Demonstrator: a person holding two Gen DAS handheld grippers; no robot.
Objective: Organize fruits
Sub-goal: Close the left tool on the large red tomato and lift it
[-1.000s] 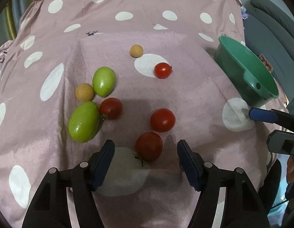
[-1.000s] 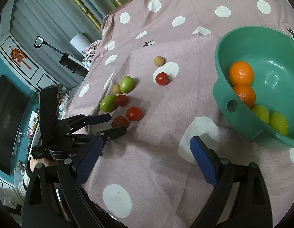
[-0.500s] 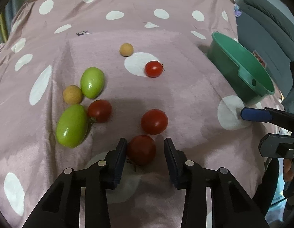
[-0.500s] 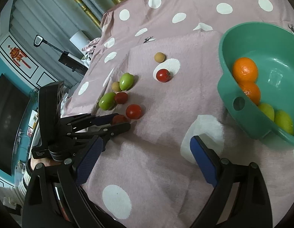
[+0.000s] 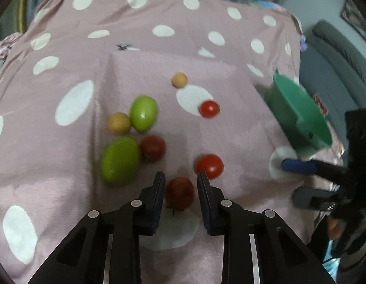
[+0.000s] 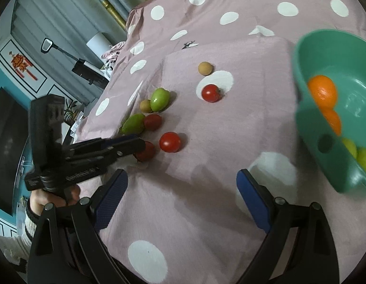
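Item, left wrist view, catalogued left to right. Far left and centre-left: two green fruits (image 5: 120,158) (image 5: 143,113), a tan ball (image 5: 119,123) touching the upper one, a dark red tomato (image 5: 152,148) touching the lower one, all on the spotted pink cloth (image 5: 64,165). Lower centre: the left gripper (image 5: 180,184), its jaws having just closed and now pinching a dark tomato (image 5: 180,193) squarely between the pads, stem end toward the bottom of the frame; the fruit is round, with no long axis to align. Just upper right of it: a bright red tomato (image 5: 209,166), close to the right pad but apart from it. Higher, centre: another tan ball (image 5: 179,80) and a small red tomato (image 5: 208,109). Right edge: the green bowl (image 5: 298,116), well apart from the held tomato and toward the upper right. Right wrist view: the right gripper (image 6: 180,195) is spread wide with nothing between its jaws, at the bottom of the frame; the bowl, at the frame's right, holds oranges (image 6: 323,91) and yellow-green fruits (image 6: 358,153). Judgement: the carry runs from lower centre to upper right, and the neighbouring bright tomato is the likeliest thing to be nudged.
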